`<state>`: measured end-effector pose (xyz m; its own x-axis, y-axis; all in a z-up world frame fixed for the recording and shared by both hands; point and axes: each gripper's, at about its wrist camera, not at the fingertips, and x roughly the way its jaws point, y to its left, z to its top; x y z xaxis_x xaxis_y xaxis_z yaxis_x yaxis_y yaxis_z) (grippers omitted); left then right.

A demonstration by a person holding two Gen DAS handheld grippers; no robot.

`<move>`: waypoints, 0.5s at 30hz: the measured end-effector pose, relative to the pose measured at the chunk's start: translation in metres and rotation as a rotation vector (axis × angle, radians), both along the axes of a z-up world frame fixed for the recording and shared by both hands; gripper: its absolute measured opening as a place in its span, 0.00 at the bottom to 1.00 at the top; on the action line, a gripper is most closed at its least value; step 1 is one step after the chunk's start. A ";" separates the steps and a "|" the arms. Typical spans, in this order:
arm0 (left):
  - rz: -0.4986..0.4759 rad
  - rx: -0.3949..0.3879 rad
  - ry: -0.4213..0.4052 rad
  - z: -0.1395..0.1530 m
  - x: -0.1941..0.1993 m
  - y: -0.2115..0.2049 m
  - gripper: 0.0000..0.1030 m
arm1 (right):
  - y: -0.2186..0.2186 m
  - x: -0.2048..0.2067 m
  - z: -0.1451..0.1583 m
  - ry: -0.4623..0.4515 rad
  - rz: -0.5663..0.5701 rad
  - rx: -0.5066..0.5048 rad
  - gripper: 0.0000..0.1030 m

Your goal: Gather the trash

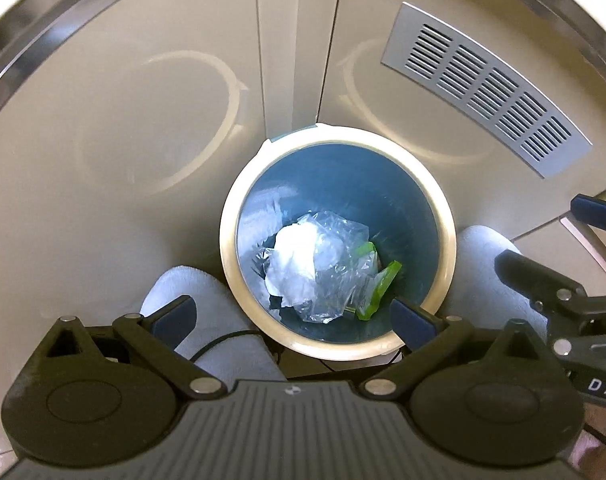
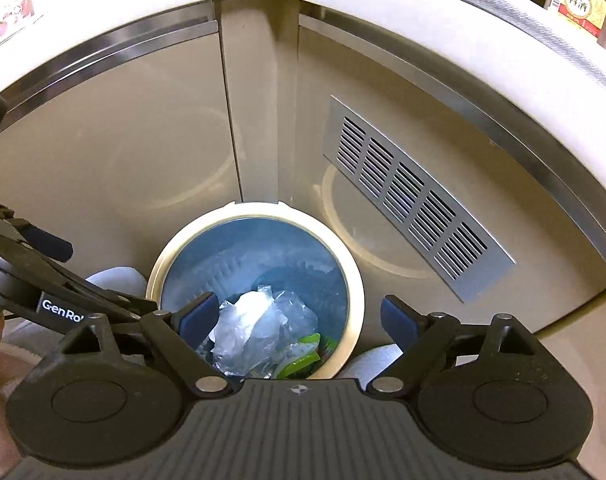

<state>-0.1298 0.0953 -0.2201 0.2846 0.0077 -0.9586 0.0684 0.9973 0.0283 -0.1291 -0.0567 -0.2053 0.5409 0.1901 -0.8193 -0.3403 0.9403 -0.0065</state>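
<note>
A round blue bin with a cream rim (image 1: 231, 216) (image 2: 355, 292) stands on the floor in a cabinet corner. Inside lie crumpled clear plastic (image 1: 323, 264) (image 2: 259, 328), white paper (image 1: 295, 256) and a green wrapper (image 1: 377, 292) (image 2: 299, 362). My left gripper (image 1: 295, 314) is open and empty, held above the bin's near rim. My right gripper (image 2: 299, 320) is open and empty above the bin, fingers spread wide. The right gripper also shows at the right edge of the left wrist view (image 1: 543, 276), and the left gripper at the left edge of the right wrist view (image 2: 47, 248).
Beige cabinet doors (image 1: 123, 128) (image 2: 103, 140) meet behind the bin. A grey vent grille (image 1: 487, 88) (image 2: 407, 200) is on the right door. Pale slippers (image 1: 207, 312) (image 1: 495, 256) flank the bin. A white counter edge (image 2: 423, 20) with bottles (image 2: 579, 4) runs above.
</note>
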 end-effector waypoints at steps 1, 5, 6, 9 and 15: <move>-0.003 0.004 -0.006 0.002 -0.001 -0.001 1.00 | 0.000 0.000 0.000 0.000 -0.002 -0.001 0.87; -0.014 0.014 -0.029 0.008 -0.003 -0.003 1.00 | -0.004 -0.007 0.006 -0.008 -0.003 -0.002 0.87; -0.016 0.016 -0.034 0.011 -0.004 -0.004 1.00 | -0.004 -0.006 0.006 -0.011 -0.002 -0.004 0.87; -0.026 0.018 -0.044 0.013 -0.004 -0.004 1.00 | -0.001 -0.008 0.006 -0.020 0.008 -0.013 0.88; -0.034 0.024 -0.054 0.017 -0.004 -0.005 1.00 | -0.005 -0.010 0.008 -0.023 -0.003 -0.009 0.89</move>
